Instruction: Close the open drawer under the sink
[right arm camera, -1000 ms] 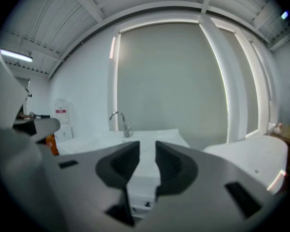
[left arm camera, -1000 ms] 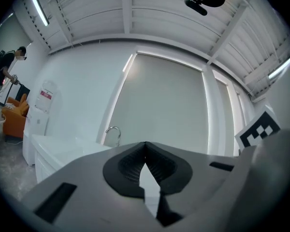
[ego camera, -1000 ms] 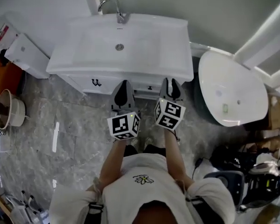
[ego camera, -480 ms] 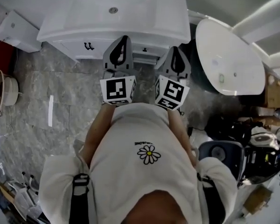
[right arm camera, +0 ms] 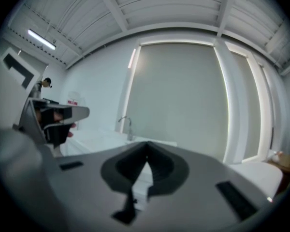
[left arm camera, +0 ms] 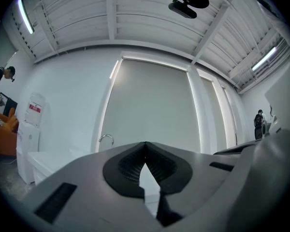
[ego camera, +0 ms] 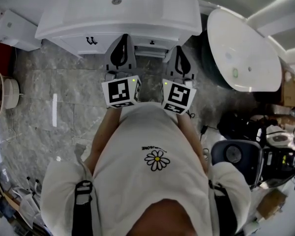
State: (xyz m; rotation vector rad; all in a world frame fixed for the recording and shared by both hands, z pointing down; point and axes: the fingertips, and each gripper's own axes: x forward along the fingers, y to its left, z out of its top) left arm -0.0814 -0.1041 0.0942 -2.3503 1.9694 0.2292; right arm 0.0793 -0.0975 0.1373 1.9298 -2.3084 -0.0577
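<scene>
**Both grippers closed in front of the sink cabinet**

A grey marbled floor [ego camera: 39,107] fills the left and near part of the head view. Nearest the camera stands the person, in a white shirt [ego camera: 152,181] with a daisy print, both forearms stretched toward the far side.

At the far edge stands the white sink [ego camera: 177,18] on its white cabinet. To its right lies a white oval tub [ego camera: 243,43], with dark clutter and a round grey seat [ego camera: 233,154] nearer on the right.

The left gripper [ego camera: 124,37] and the right gripper [ego camera: 179,49] are side by side, their tips at the cabinet front and their marker cubes just beyond the shirt. The left gripper's fingers are together at the tips with nothing between them. The right gripper's fingers have just been closing and now meet, also with nothing between them.

The drawer [ego camera: 150,44] sits under the sink's near edge, its front between the two gripper tips. From above I cannot tell whether it is pushed fully in.

A curved faucet [left arm camera: 106,139] shows beyond the left gripper in its own view.
</scene>
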